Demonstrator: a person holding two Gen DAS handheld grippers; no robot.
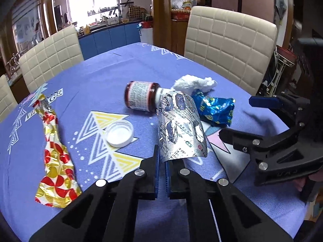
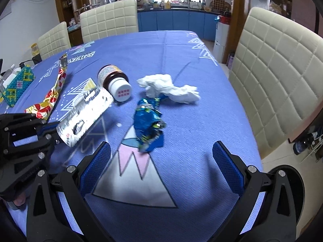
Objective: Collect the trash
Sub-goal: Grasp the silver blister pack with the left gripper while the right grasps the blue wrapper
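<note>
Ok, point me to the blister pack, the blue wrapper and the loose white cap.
blister pack (image 1: pixel 181 129): left wrist view, middle of the foil sheet.
blue wrapper (image 2: pixel 149 121): right wrist view, centre of the crumpled foil.
white cap (image 1: pixel 119 133): left wrist view, inside of the upturned cap.

bare cloth (image 2: pixel 181 161) nearside, blue wrapper (image 2: pixel 149 125) ahead

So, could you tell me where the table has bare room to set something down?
The far end of the tablecloth, between the cream chairs, lies bare, and so does the near patch between the right gripper fingers. It is crowded mid-table around the bottle, tissue, blue wrapper and white cap.
</note>
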